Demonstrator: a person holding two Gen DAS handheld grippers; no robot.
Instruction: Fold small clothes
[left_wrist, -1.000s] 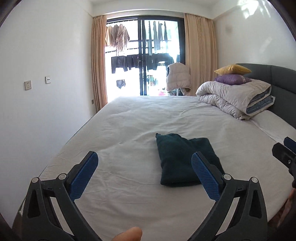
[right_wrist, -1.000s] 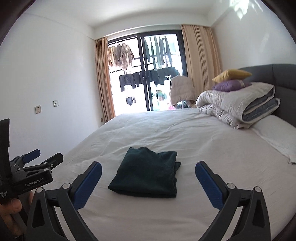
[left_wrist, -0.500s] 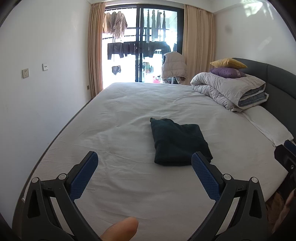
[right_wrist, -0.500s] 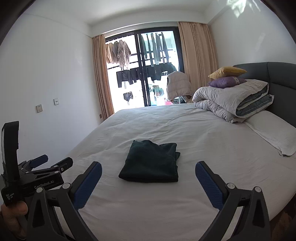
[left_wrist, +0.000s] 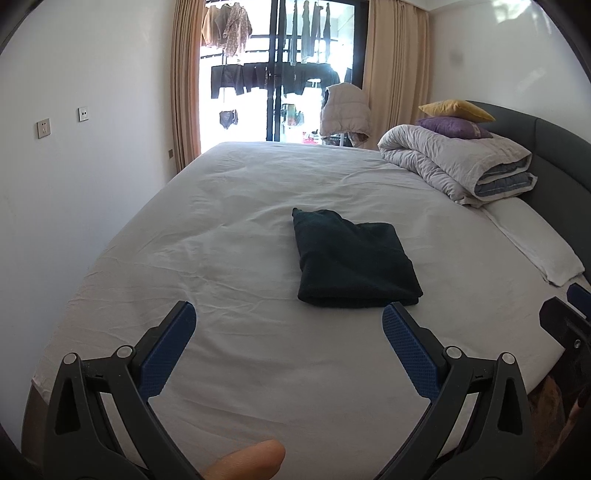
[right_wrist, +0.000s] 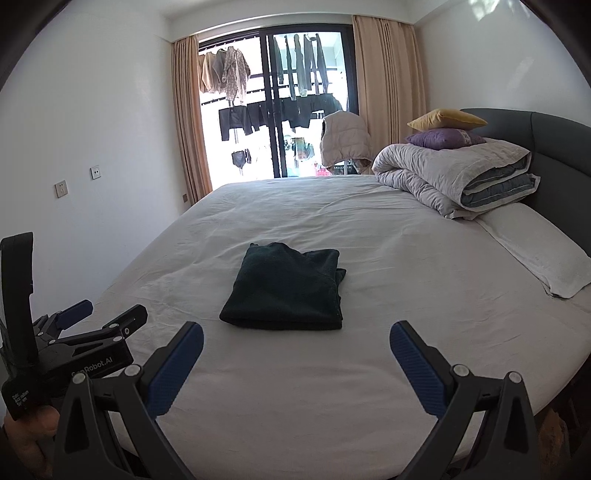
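Note:
A dark green garment (left_wrist: 354, 262) (right_wrist: 288, 291) lies folded into a neat rectangle in the middle of the white bed sheet (left_wrist: 229, 229) (right_wrist: 369, 236). My left gripper (left_wrist: 288, 332) hangs open above the near part of the bed, well short of the garment, nothing between its blue pads. My right gripper (right_wrist: 295, 350) is open too, just in front of the garment's near edge and clear of it. The left gripper (right_wrist: 107, 314) also shows at the left edge of the right wrist view, held in a hand.
A rolled grey duvet (left_wrist: 465, 166) (right_wrist: 454, 173) with a purple and a yellow cushion sits at the far right by the dark headboard (right_wrist: 554, 147). A white pillow (right_wrist: 535, 251) lies beside it. Curtains and a glass door with hanging laundry (right_wrist: 277, 110) stand beyond the bed.
Both grippers have drawn back and up from the folded garment, which looks smaller and farther away now. The garment itself has not moved.

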